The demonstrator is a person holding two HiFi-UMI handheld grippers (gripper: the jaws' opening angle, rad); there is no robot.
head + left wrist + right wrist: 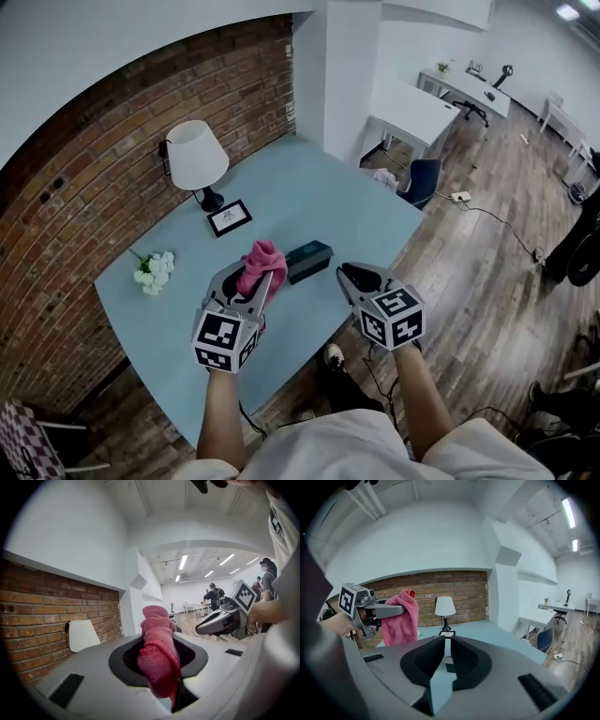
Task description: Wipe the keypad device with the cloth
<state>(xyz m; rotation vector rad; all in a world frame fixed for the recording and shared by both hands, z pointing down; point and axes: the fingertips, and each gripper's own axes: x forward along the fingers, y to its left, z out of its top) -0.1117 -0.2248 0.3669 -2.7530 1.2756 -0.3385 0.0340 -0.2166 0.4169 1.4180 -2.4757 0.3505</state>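
Cloth [261,259] is pinched tight in the left gripper [264,281], held up just beside the keypad device [309,261], no wiping yet. Right gripper [345,273], near the device's other side, is barely cracked open, empty. Next I'd guess: bring the cloth down onto it.

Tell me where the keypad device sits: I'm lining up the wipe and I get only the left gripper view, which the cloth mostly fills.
Observer: In the head view the keypad device lies flat on the blue table and appears just right of the cloth.
Operator: Is the right gripper steadying it?
Observer: No. In the right gripper view the right gripper has its fingers slightly apart, with nothing between them.
Operator: Anything else on the table that I could knock?
Observer: A small framed picture stands farther back on the table, apart from the device.
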